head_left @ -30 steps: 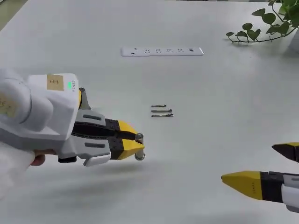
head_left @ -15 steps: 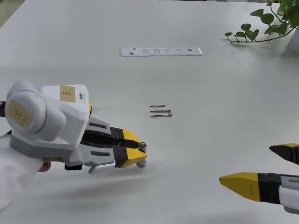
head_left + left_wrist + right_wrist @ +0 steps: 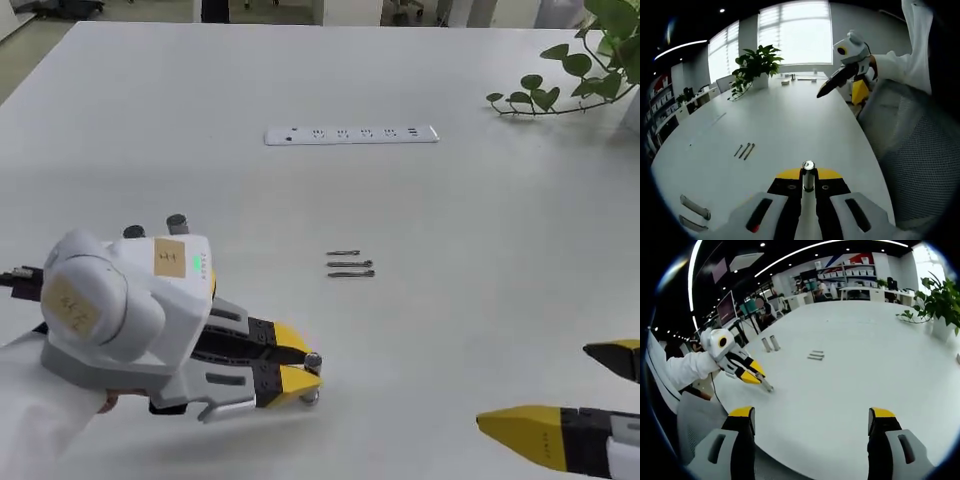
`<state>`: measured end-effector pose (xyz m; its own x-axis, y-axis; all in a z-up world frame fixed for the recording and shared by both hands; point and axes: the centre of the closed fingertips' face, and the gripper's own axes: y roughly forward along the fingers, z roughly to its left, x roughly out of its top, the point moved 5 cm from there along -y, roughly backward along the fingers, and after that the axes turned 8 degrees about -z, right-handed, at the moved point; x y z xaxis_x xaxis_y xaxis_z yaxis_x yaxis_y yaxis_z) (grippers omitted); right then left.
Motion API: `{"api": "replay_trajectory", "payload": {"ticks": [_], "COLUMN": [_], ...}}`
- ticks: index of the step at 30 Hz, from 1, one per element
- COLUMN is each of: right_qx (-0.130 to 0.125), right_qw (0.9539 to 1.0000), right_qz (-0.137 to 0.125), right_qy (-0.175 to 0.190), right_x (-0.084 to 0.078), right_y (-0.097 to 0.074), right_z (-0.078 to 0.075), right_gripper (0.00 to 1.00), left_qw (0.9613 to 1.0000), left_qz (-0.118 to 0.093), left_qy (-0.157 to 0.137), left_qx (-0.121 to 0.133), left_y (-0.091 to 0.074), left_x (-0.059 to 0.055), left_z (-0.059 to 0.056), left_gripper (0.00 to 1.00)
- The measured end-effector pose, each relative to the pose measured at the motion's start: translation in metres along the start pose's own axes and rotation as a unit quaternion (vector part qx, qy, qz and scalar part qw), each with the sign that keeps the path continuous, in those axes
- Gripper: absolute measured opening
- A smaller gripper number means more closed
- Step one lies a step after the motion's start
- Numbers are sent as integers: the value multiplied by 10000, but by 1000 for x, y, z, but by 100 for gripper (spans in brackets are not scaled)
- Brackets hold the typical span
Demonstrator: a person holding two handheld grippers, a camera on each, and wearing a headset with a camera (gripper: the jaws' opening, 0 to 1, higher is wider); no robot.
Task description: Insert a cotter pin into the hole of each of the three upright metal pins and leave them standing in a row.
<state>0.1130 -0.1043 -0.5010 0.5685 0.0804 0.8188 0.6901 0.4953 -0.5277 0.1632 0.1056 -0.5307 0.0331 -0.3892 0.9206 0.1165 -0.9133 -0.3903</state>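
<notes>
My left gripper (image 3: pixel 312 375) is shut on a metal pin (image 3: pixel 312 378) at its jaw tips, low over the table; whether the pin touches the table is unclear. In the left gripper view that pin (image 3: pixel 808 172) sits between the yellow tips. Two more metal pins (image 3: pixel 177 222) stand upright behind the left gripper's body. Three cotter pins (image 3: pixel 350 263) lie side by side at mid-table, apart from both grippers. My right gripper (image 3: pixel 590 390) is open and holds nothing at the lower right, and its own view shows the jaws spread wide (image 3: pixel 812 415).
A white power strip (image 3: pixel 352 134) lies across the far middle of the table. A potted plant (image 3: pixel 585 50) trails leaves at the far right corner. In the right gripper view, the standing pins (image 3: pixel 770 343) and cotter pins (image 3: pixel 815 355) lie beyond the left gripper (image 3: pixel 752 376).
The head camera has tilted up, bringing the two standing pins into view. My left gripper has moved nearer to me and lower with the pin. The right gripper has barely moved.
</notes>
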Motion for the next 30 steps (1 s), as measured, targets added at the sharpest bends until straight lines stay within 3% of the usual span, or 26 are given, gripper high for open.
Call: {"api": "replay_trajectory", "payload": {"ticks": [13,30], "right_qx": [49,66], "right_qw": [10000,9999], "right_qz": [57,80], "right_qy": [12,7], "right_x": [-2,-2], "right_y": [3,5], "right_z": [1,2], "right_gripper": [91,91], "left_qw": [10000,9995], "left_qz": [77,-85], "left_qy": [16,-268], "left_qx": [15,145], "left_y": [3,6], "left_x": [-8,-7], "left_z": [-1,-5], "left_gripper": [5,6]}}
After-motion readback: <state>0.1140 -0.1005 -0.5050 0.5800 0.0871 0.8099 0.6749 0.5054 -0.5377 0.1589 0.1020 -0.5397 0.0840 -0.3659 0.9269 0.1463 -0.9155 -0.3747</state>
